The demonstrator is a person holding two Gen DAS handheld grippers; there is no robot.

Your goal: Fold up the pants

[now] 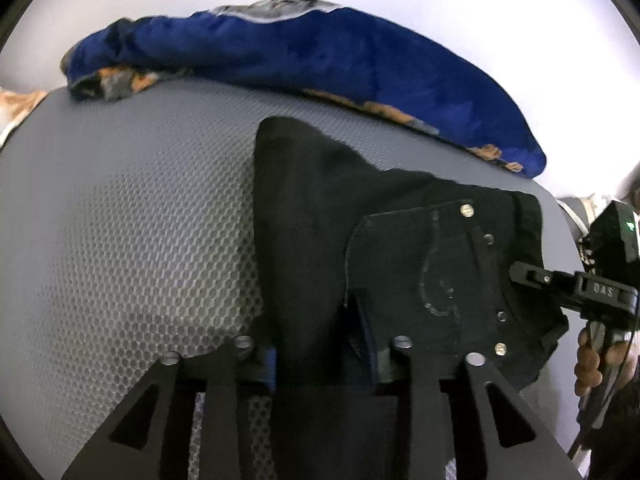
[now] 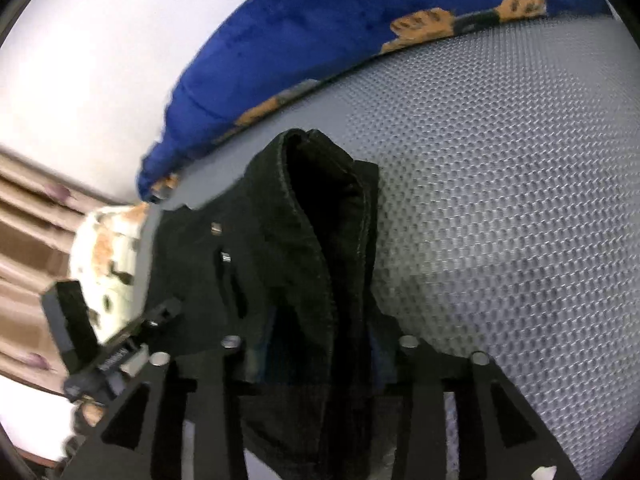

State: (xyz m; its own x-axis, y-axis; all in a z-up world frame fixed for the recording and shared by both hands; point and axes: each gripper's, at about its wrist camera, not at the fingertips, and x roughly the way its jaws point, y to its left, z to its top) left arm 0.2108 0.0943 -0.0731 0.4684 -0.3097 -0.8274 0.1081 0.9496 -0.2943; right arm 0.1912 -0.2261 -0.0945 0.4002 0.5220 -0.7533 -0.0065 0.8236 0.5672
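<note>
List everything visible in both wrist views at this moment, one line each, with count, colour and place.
pants: one, black, folded on the mat, cloth lying between both grippers' open jaws
mat: one, grey honeycomb mesh, under the pants
blanket: one, blue with orange-grey border, along the mat's far edge
patterned cloth: one, white with orange-brown spots, beyond the mat
left gripper: one, black, over the pants
right gripper: one, black, over the pants
hand: one, holding the right gripper

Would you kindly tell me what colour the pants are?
The pants are black with small metal rivets, clearest in the left wrist view.
</note>
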